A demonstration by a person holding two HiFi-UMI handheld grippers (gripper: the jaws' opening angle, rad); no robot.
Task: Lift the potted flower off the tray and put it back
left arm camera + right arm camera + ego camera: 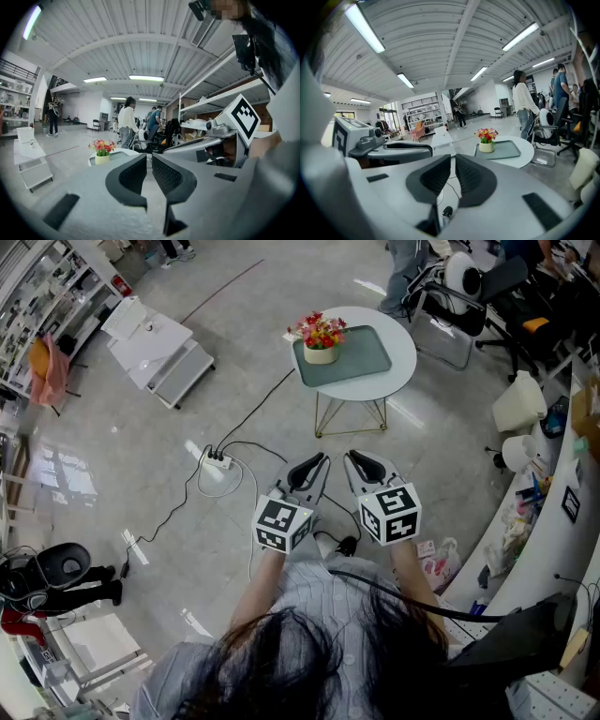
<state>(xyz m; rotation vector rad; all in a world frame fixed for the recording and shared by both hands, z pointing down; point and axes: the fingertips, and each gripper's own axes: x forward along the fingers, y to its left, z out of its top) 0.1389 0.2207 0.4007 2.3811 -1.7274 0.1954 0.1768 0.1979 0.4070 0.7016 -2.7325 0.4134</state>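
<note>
The potted flower (320, 337), red and yellow blooms in a cream pot, stands at the left edge of a grey-green tray (356, 358) on a round white table (401, 345). Both grippers hover side by side over the floor, well short of the table and pointing toward it. My left gripper (319, 463) is shut with nothing in it, and my right gripper (354, 461) is also shut and empty. In the left gripper view the flower (103, 150) sits far beyond the closed gripper (149, 158). In the right gripper view the flower (486, 138) and tray (507, 150) lie ahead of the closed gripper (453, 160).
A power strip (217, 462) with trailing black cables lies on the floor left of the grippers. A white low cart (155, 348) stands at the back left. Office chairs (455, 306) and people are behind the table. A cluttered white counter (553, 493) runs along the right.
</note>
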